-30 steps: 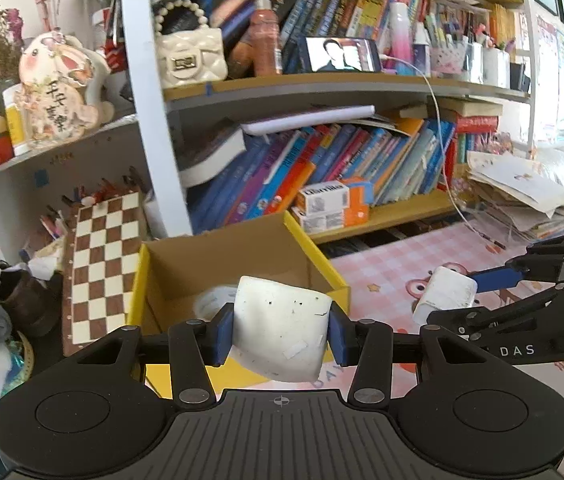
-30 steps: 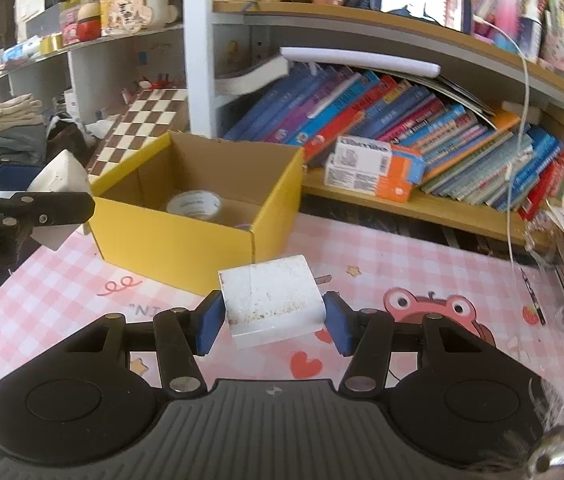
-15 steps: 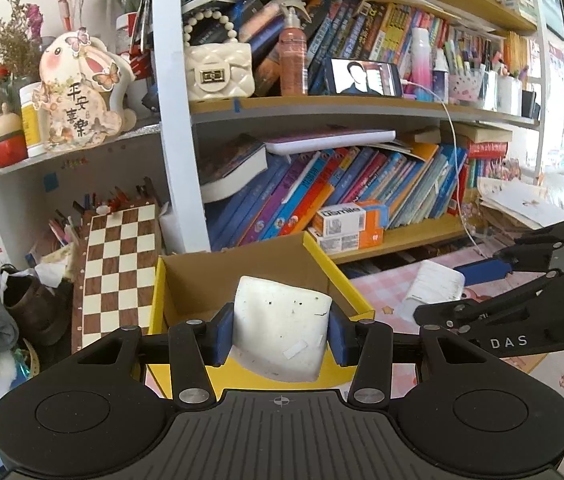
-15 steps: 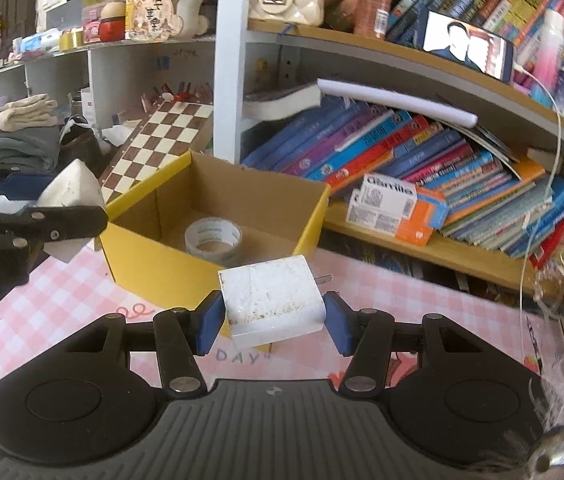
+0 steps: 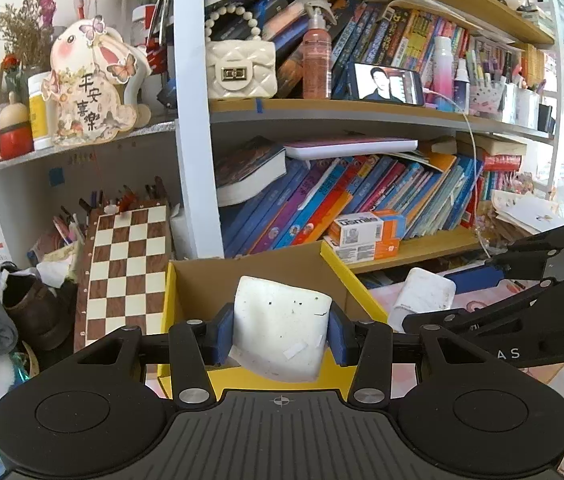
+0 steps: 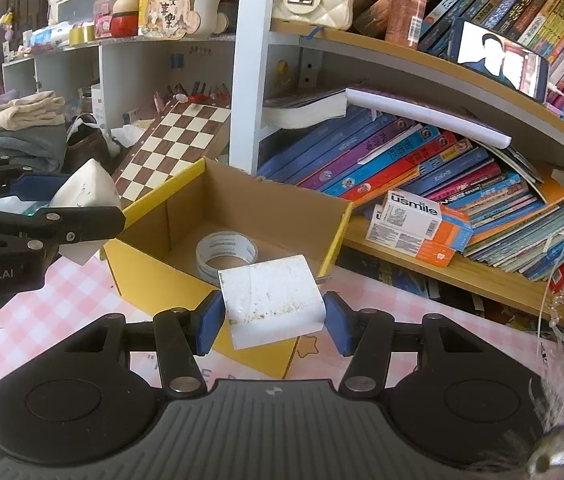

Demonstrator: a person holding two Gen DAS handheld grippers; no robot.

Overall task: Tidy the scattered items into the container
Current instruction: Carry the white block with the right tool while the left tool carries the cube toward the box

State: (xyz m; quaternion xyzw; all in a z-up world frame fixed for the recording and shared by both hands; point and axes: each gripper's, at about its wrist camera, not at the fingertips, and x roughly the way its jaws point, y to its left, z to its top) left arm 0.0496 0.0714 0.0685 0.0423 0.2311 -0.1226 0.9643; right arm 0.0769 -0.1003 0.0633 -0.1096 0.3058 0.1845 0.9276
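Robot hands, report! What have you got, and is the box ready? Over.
Left gripper shut on white block. Right gripper shut on white charger. Yellow box open, tape roll inside. Nothing blocking.

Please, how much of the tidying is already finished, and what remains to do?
Done: a roll of tape already lies inside the yellow box. In hand: the left gripper is shut on a white block, and the right gripper is shut on a white charger; both are near the box, not yet inside. Left: to drop both in.
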